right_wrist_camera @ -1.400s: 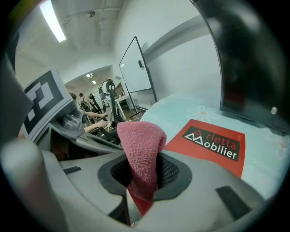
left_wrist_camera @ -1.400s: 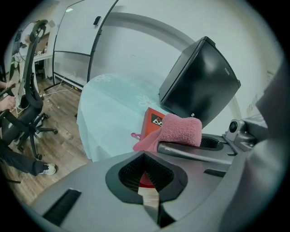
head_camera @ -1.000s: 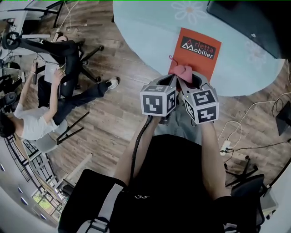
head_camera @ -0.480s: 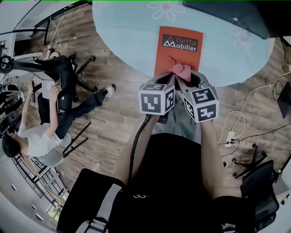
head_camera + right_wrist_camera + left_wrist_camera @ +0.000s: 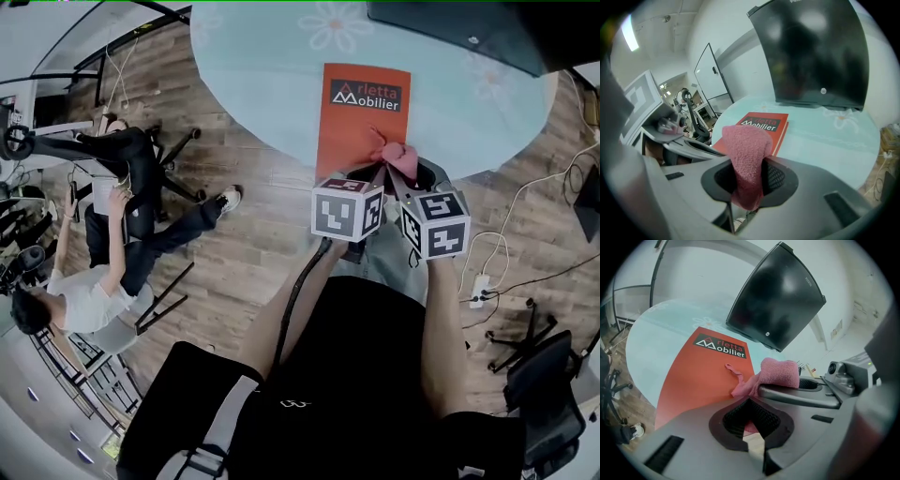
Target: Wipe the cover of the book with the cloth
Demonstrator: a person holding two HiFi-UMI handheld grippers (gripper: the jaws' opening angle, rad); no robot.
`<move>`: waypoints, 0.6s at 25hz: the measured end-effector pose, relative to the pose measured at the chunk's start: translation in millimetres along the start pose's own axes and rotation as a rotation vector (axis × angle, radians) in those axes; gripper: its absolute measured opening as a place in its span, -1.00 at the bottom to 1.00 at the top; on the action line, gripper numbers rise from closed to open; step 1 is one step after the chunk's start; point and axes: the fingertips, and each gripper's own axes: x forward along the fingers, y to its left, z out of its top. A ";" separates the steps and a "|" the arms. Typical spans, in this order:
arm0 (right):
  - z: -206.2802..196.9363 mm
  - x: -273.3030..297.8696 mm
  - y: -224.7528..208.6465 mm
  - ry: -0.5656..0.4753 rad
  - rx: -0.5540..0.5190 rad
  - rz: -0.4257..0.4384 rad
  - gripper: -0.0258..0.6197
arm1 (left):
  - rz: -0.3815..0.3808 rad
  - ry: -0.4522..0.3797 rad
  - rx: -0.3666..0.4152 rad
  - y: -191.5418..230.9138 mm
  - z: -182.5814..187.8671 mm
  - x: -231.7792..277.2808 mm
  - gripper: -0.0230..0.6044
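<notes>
Right tool (image 5: 749, 185) grips cloth (image 5: 747, 150) at book's (image 5: 764, 124) edge; black monitor (image 5: 811, 51) behind.

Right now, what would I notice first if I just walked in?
A bright orange-red book lies flat on the pale blue round table, near its front edge. At the book's near end, the right tool pinches a fluffy pink cloth. Behind the book stands a big black monitor.

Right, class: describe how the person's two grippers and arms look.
Both the left gripper and right gripper are grey with dark ribbed jaw pads. Each carries a cube of black-and-white square markers. A black cable trails from the left one. Forearms bare, top black.
</notes>
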 end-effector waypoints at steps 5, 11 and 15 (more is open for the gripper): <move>11.5 -10.5 -6.7 -0.040 -0.017 -0.031 -0.63 | -0.053 -0.038 -0.059 -12.6 13.4 -8.9 -0.89; 58.6 -29.2 -0.9 -0.179 0.025 0.047 -0.63 | -0.060 -0.209 -0.051 -19.3 72.2 -40.2 -0.89; 88.8 -39.2 7.7 -0.298 0.067 0.090 -0.64 | -0.104 -0.295 -0.110 -23.9 96.6 -70.3 -0.89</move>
